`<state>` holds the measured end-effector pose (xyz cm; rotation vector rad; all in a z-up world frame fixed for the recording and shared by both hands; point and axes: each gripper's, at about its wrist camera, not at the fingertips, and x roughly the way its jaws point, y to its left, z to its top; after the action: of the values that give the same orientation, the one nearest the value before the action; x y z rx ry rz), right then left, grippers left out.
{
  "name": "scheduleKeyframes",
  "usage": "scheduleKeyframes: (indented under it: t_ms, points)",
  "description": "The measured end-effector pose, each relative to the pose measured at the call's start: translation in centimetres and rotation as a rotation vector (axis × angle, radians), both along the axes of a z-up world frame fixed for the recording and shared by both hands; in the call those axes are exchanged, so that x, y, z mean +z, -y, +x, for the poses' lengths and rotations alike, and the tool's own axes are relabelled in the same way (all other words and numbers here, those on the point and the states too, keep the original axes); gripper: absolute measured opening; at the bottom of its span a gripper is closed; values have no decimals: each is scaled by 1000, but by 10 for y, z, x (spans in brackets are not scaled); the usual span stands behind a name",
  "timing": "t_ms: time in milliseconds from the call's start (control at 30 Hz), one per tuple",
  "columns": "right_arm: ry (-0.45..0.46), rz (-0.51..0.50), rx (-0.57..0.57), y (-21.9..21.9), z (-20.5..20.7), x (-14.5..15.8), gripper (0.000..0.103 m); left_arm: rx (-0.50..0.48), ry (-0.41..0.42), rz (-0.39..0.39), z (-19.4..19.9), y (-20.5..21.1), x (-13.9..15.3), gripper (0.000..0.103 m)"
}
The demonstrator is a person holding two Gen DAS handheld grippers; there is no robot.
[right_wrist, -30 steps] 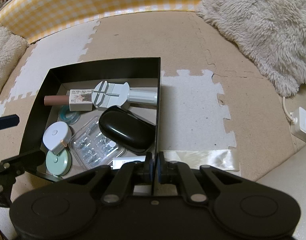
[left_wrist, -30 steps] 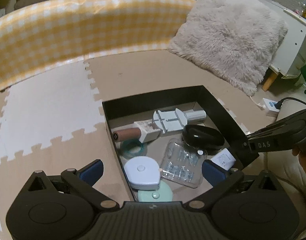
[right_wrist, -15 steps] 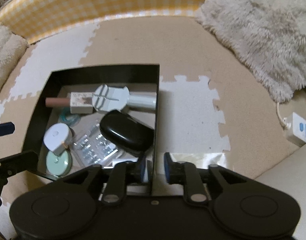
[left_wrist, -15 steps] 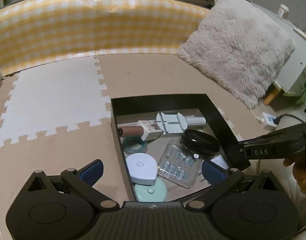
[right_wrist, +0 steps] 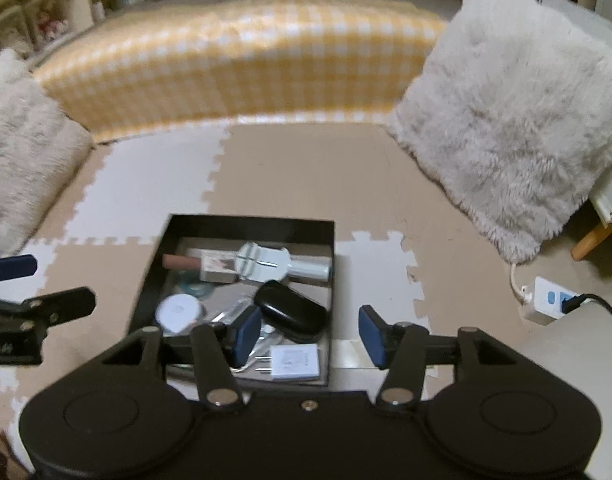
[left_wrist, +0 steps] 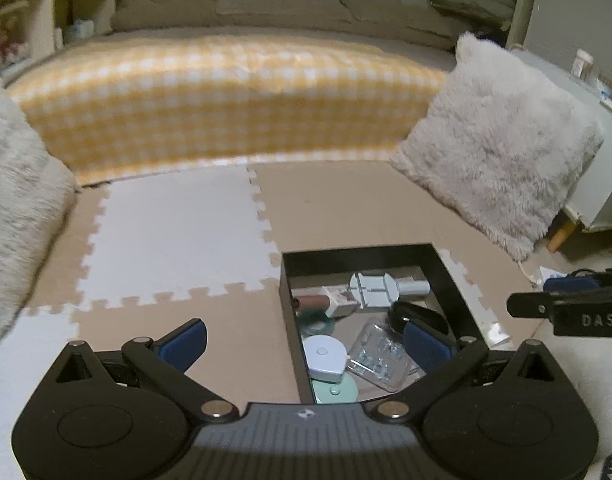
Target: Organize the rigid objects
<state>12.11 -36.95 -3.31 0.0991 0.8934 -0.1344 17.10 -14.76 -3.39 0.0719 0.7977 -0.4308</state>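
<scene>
Right wrist view, right claw point(right_wrist: 310, 334): blue-padded jaws are opening, nothing between them; it hangs above the near right corner of the box.
Left wrist view, left claw point(left_wrist: 306, 342): blue-padded jaws stand wide apart and empty, above the box's left wall.
Box: shallow black open-top cardboard box point(right_wrist: 149, 276) sits on the floor and holds all the small rigid items.
White charger: flat white plug adapter with two metal prongs point(right_wrist: 295, 362) lies in the near right corner of the box, prongs pointing left, just under the right claw.
Black case: glossy black oval case point(right_wrist: 291, 312) lies just beyond the charger, near the right wall.
Clear pack: clear plastic blister pack point(left_wrist: 380, 354) lies left of the black case, partly hidden by claw fingers in both views.
Tape measure: round white tape measure point(left_wrist: 326, 354) rests by the left wall, overlapping a pale green round disc point(left_wrist: 334, 390).
Far row: brown-capped tube in a white printed carton point(right_wrist: 203, 263) and a white plastic tool with a grey cylindrical handle point(right_wrist: 273, 264) lie side by side along the far wall.
Floor: beige and white interlocking foam mat point(right_wrist: 306, 176).
Surroundings: fluffy grey cushion point(right_wrist: 514, 112) at right, yellow-and-white checked bolster point(right_wrist: 241, 60) behind, white power strip point(right_wrist: 550, 306) at far right.
</scene>
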Motion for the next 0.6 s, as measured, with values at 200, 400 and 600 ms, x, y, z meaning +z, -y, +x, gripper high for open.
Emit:
scheduleKeyframes:
  t_ms: [200, 400, 600]
  points:
    - [71, 18, 20, -13, -33, 30, 61, 20, 30, -24, -25, -16, 23, 103]
    - [130, -1, 25, -29, -67, 50, 73, 25, 52, -36, -50, -28, 36, 103]
    - [177, -14, 25, -42, -95, 55, 81, 36, 108, -23, -74, -38, 43, 103]
